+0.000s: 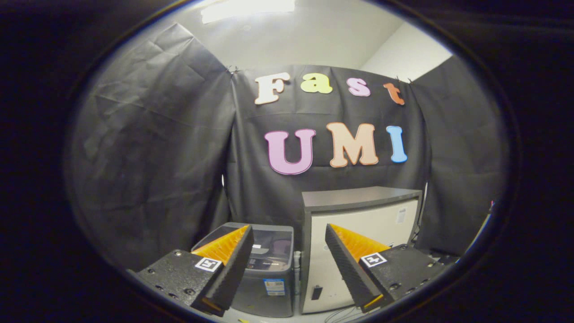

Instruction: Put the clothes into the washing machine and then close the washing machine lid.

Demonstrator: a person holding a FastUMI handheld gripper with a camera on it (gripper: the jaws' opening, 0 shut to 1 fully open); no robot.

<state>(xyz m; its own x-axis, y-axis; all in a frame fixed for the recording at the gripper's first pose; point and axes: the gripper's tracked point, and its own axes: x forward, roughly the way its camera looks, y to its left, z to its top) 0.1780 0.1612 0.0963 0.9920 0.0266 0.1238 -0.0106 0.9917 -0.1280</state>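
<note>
Two jaws of the gripper (289, 251) stand spread wide apart in the gripper view, with nothing between them and no cloth pinched.

Beyond them, against the booth's black wall, sits the washer (264, 269), a low grey box partly hidden behind the left jaw. Its lid (271, 244) seems to lie flat on top, dark and glossy, though the jaw covers much of it, so I would call it down rather than up without being sure. Just beside the washer, to its right, stands a taller pale cabinet (358, 224) with a dark top; the two look close, perhaps touching.

Clothes are not to be made out: none hangs from the jaws, and whether any lies inside the washer cannot be told through the lid.

As a judgement, this scene fits two stages equally. Either the clothes wait somewhere out of sight and the lid is down before loading, or they are inside and the lid has been shut over them. With the jaws holding nothing and well back from the washer, the pictures do not settle which.
</note>
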